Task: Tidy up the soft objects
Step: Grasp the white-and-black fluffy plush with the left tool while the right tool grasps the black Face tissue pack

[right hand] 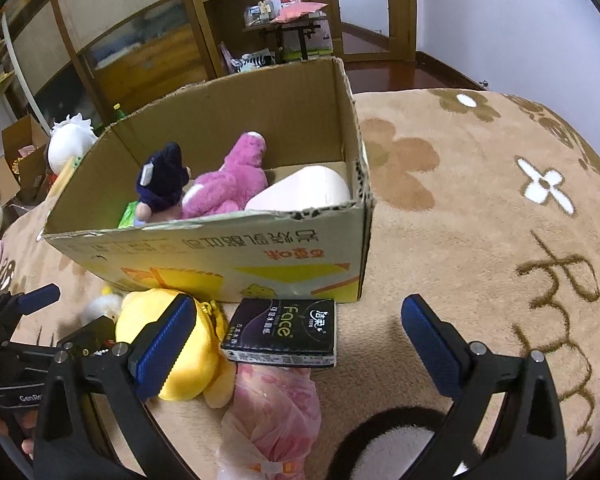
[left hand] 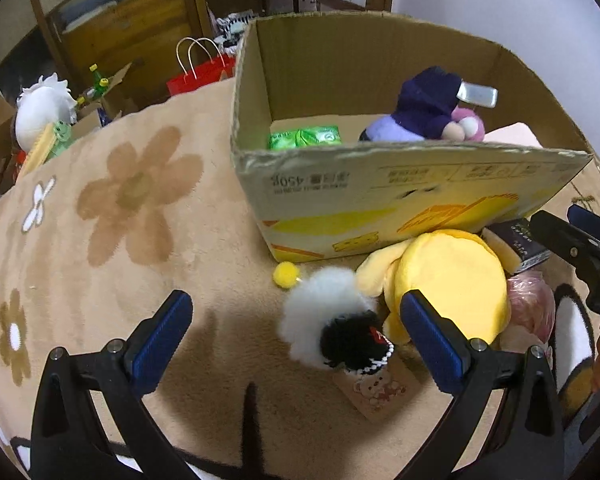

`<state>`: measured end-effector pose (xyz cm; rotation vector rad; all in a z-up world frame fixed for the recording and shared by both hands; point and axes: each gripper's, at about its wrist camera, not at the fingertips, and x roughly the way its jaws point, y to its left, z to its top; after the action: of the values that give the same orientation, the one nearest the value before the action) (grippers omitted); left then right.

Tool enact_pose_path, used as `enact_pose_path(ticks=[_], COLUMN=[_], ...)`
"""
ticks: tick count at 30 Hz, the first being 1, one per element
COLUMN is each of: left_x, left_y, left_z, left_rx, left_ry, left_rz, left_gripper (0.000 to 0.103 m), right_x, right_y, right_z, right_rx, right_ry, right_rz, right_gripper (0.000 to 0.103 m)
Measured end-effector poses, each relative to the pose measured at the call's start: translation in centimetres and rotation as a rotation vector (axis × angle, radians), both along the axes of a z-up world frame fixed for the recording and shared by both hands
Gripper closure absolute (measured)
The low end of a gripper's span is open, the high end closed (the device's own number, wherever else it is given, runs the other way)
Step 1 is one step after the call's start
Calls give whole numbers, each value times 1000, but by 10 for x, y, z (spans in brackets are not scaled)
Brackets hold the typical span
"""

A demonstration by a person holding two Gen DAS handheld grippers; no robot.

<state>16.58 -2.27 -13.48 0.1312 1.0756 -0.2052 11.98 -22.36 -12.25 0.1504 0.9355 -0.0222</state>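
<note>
An open cardboard box stands on a beige flowered blanket. Inside lie a navy plush, a pink plush, a green packet and a pale pink cushion. In front of it lie a white-and-black fluffy toy, a yellow plush, a black tissue pack and a pink bagged item. My left gripper is open around the fluffy toy, its right finger against the yellow plush. My right gripper is open over the tissue pack.
A small yellow pompom lies by the box. A white plush, a red paper bag and open cartons stand beyond the blanket's far left edge. Wooden cabinets and a cluttered small table stand behind.
</note>
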Motion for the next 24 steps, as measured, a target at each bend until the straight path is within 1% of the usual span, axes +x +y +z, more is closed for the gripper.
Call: enact_pose_path(ticks=[4, 7, 10, 11, 12, 13, 14, 15, 16, 17, 18, 19, 21, 22, 23, 24], left_x=[7, 12, 14, 15, 16, 16, 16, 17, 17, 17, 17, 17, 18, 17, 16, 14], left_y=[2, 8, 12, 12, 12, 11, 10, 11, 10, 10, 10, 10, 9, 9, 8, 4], left_z=[-8, -13, -15, -16, -17, -18, -19, -20, -21, -21, -22, -22, -22, -22, -22, -22], left_rx=[4, -21, -33, -31, -32, -35, -42, -55, -73, -85, -90, -97, -111, -121, -132, -137], left_ry=[12, 36, 50, 52, 57, 66, 76, 81, 87, 95, 96, 95, 97, 100, 101, 103], left_rz=[3, 25, 34, 33, 28, 20, 15, 12, 8, 5, 3, -2, -15, -22, -31, -40], left_gripper=[0, 1, 3, 7, 13, 16, 20, 25, 28, 34, 39, 42, 55, 58, 66, 69], right_x=[4, 5, 6, 6, 6, 7, 8, 7, 9, 9, 9, 9, 10, 11, 11, 11], right_y=[2, 4, 6, 6, 6, 6, 4, 4, 3, 2, -1, -3, -4, -5, -5, -5], right_z=[-8, -13, -16, -17, -17, -18, -18, -18, -20, -21, -22, -22, -24, -25, -25, -25], right_rx=[-12, -16, -28, -32, -38, -43, -48, -54, -52, -43, -23, -12, 13, 27, 40, 47], right_ry=[17, 27, 30, 31, 31, 30, 27, 27, 42, 49, 52, 55, 64, 68, 73, 73], right_rz=[4, 9, 17, 19, 22, 23, 22, 21, 26, 27, 23, 19, 20, 22, 24, 27], right_gripper=[0, 0, 0, 0, 0, 0, 7, 17, 21, 23, 23, 24, 34, 35, 39, 44])
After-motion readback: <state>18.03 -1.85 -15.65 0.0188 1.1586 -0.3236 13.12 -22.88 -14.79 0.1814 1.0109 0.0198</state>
